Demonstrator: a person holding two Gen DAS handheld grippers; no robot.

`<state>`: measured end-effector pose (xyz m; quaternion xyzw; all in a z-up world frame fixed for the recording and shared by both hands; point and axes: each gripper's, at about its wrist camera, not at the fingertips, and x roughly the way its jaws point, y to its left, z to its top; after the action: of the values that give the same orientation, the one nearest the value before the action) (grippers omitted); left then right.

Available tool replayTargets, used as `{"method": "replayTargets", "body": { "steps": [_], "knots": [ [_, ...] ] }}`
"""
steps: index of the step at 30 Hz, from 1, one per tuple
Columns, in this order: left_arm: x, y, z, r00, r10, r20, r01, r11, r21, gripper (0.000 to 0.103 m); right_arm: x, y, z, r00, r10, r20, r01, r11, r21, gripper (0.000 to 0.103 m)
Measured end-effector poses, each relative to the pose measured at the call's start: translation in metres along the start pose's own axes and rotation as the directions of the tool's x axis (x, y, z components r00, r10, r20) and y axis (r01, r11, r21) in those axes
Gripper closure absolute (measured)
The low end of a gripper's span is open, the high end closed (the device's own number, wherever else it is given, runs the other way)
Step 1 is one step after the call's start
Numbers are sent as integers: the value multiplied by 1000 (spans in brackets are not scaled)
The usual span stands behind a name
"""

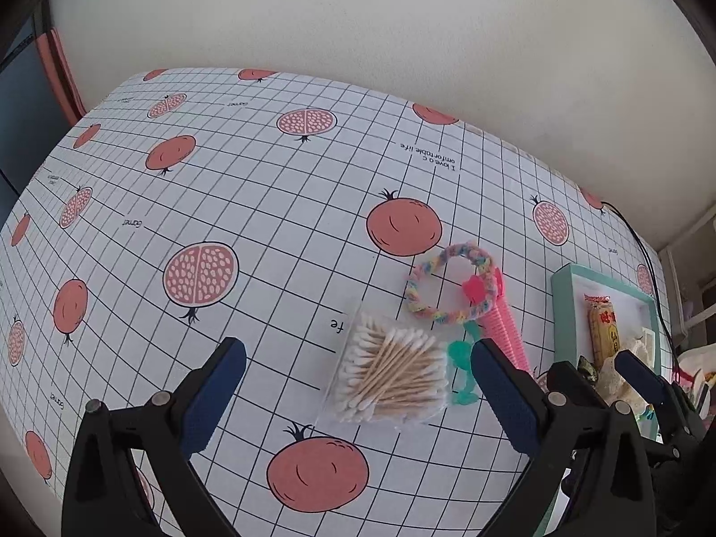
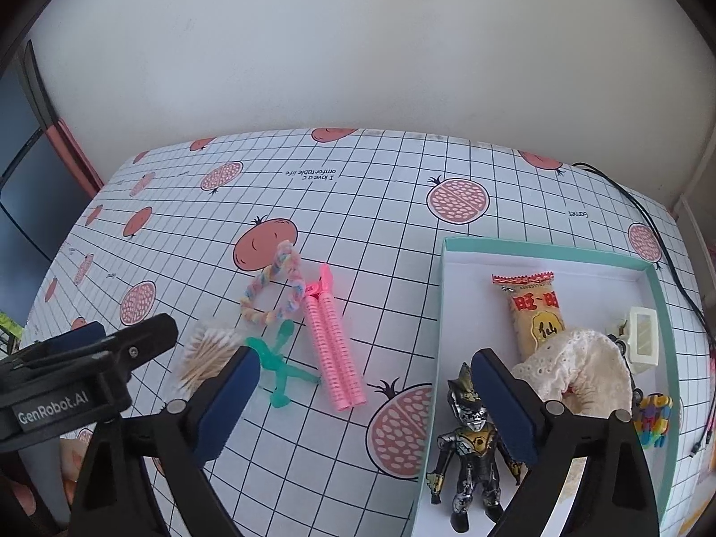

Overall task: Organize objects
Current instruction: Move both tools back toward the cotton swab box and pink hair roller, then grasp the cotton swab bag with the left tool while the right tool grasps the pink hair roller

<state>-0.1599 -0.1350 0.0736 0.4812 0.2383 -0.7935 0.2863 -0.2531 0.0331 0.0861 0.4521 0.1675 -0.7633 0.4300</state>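
White "GenRobot.AI" lettering marks the left gripper [image 2: 89, 349]; both grippers' jaws spread, right gripper [image 2: 364, 407] included.

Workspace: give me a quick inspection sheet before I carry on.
Surface: tablecloth with grid and pomegranate print.
Job's things: cotton swabs, braided loop, pink clip and green figure lie loose on the cloth; tray holds snack pack, lace cloth, toy figure, white toy car, block toy.
Clutter: nothing seen.
Grippers: left gripper open above the swabs; right gripper open, holding nothing.
Cables: black cable along the table's right edge.
Surroundings: plain wall.
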Motion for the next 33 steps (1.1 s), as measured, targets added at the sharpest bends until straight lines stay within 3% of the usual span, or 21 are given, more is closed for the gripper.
{"method": "replayTargets", "body": {
  "steps": [19, 23, 33],
  "knots": [
    [44, -11, -9, 996, -29, -87, 29, 1000, -6, 2, 34, 4, -7, 996, -80, -43, 78, 995, -61, 28],
    [44, -9, -8, 996, -31, -88, 30, 999, -14, 2, 32, 5, -6, 996, -85, -32, 83, 994, -73, 29],
    [47, -8, -12, 994, -21, -105, 20, 1000, -8, 3, 37, 18, -8, 997, -69, -36, 64, 989, -130, 45]
  ]
}}
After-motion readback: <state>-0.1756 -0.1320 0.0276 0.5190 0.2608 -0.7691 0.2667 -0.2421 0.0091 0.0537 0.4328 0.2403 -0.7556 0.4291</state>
